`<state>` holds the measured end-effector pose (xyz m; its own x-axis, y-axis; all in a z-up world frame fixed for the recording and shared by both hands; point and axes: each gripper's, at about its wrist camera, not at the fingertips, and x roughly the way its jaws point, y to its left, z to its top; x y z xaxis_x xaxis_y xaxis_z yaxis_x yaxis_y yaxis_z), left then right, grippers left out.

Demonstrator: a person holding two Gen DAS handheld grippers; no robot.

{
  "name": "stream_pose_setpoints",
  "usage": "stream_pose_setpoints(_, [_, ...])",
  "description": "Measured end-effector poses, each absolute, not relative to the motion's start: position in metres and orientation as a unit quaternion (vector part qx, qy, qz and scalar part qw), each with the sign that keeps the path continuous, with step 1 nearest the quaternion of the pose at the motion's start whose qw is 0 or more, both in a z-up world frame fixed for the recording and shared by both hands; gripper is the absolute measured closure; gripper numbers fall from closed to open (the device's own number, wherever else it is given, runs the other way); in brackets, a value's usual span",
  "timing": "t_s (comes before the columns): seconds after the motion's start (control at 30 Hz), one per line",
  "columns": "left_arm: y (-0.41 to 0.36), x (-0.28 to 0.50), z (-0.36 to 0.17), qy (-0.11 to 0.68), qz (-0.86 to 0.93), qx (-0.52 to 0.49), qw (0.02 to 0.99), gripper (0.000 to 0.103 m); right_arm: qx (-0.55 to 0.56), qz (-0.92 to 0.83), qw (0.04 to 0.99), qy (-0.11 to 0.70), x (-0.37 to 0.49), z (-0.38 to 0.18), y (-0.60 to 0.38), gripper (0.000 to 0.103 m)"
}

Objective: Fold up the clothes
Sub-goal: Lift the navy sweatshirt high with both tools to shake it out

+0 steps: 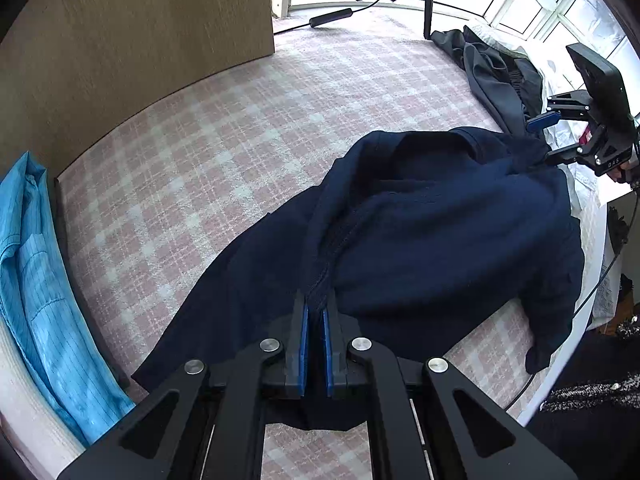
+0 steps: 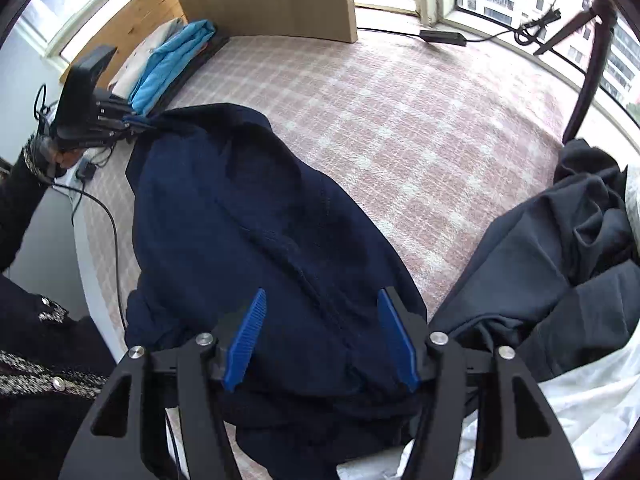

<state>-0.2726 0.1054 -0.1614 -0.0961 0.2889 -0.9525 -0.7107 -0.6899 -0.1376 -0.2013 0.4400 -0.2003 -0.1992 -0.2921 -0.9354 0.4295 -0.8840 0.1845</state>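
Observation:
A navy blue garment [image 1: 440, 240] lies bunched on the pink plaid bed cover [image 1: 240, 160]. My left gripper [image 1: 316, 302] is at its near edge, shut on a raised seam fold of the fabric. In the right wrist view the same gripper [image 2: 134, 126] pinches the garment's far left corner. My right gripper [image 2: 323, 294] hovers over the navy garment [image 2: 260, 220] with its blue pads [image 2: 246, 340] wide apart and nothing pressed between them. Seen from the left wrist, the right gripper [image 1: 554, 138] stands open at the garment's far right corner.
A pile of dark grey clothes [image 2: 560, 240] lies to the right on white sheets [image 2: 580, 400]. Folded light blue cloth [image 1: 36, 280] rests by a wooden board [image 1: 140, 32]. A tripod [image 1: 428, 0] and cable stand by the windows. A person's dark sleeve [image 2: 36, 364] is at the bed's edge.

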Motion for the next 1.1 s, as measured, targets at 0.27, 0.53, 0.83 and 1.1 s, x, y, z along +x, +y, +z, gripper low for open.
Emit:
stream_pose_setpoints(0.27, [0.098,-0.273,-0.162,0.177,0.730,-0.567,0.338,0.098,0.619,-0.738,0.244,0.113,-0.221,-0.250,0.421,0.066])
stream_pose_setpoints(0.53, [0.081,-0.262,-0.076,0.148,0.810,-0.466,0.325,0.099,0.507,-0.844,0.154,0.081,-0.186,-0.134,0.446,0.097])
stream_pose_setpoints(0.83, [0.070,-0.223,0.144,0.141,0.909,-0.239,0.311,0.099,0.245,-0.963,0.012,0.109,-0.128,0.117,0.397,0.097])
stream_pose_setpoints(1.1, [0.029,-0.117,0.319,0.118,0.951,-0.077,0.274,0.099,0.101,-0.980,-0.044,0.163,-0.015,0.279,0.345,0.097])
